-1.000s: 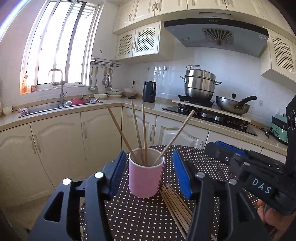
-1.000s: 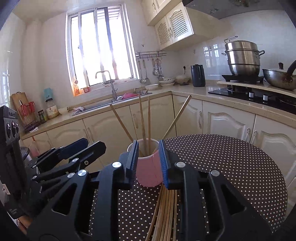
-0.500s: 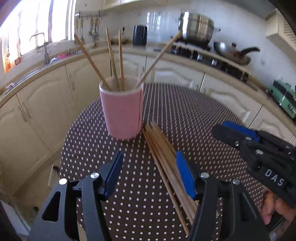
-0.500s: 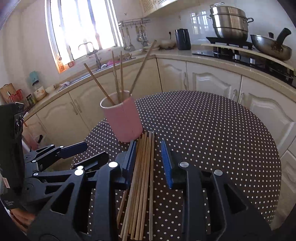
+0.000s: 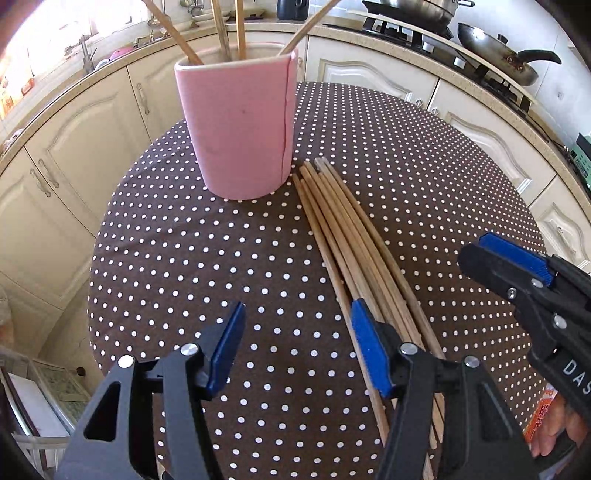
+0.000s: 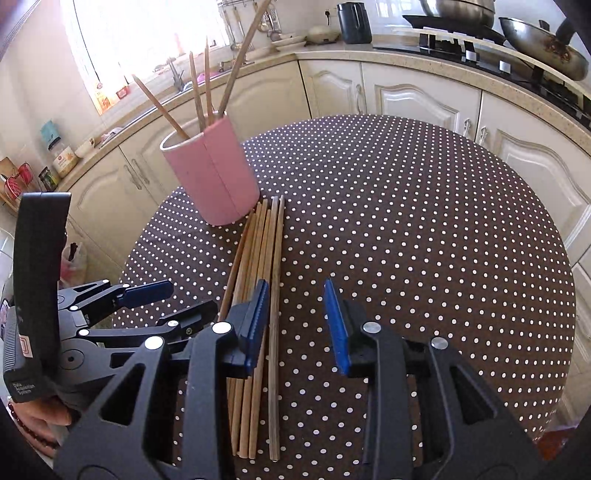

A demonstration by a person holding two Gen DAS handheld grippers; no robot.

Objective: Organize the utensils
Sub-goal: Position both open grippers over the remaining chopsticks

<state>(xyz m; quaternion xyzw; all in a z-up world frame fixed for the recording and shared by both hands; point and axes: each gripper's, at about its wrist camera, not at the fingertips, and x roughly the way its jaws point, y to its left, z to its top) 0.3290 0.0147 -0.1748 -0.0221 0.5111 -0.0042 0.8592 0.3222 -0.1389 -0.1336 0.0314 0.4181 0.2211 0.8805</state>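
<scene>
A pink cup [image 5: 238, 122] holding several wooden chopsticks stands on the brown polka-dot table [image 5: 184, 258]; it also shows in the right wrist view [image 6: 214, 173]. A bundle of loose wooden chopsticks [image 5: 354, 240] lies flat beside the cup, also seen in the right wrist view [image 6: 258, 266]. My left gripper [image 5: 297, 343] is open and empty above the table, left of the bundle. My right gripper [image 6: 295, 314] is open and empty, low over the bundle's right edge; it shows in the left wrist view [image 5: 517, 266].
The round table's edge [image 6: 554, 258] curves near cream kitchen cabinets [image 6: 406, 96]. A stove with a wok [image 5: 498, 55] and a kettle [image 6: 354, 22] stand on the counter behind. A sink [image 5: 85, 55] is at the far left.
Both grippers have tilted down and pulled back from the cup toward the loose chopsticks. The right gripper's jaws have opened wider over the bundle.
</scene>
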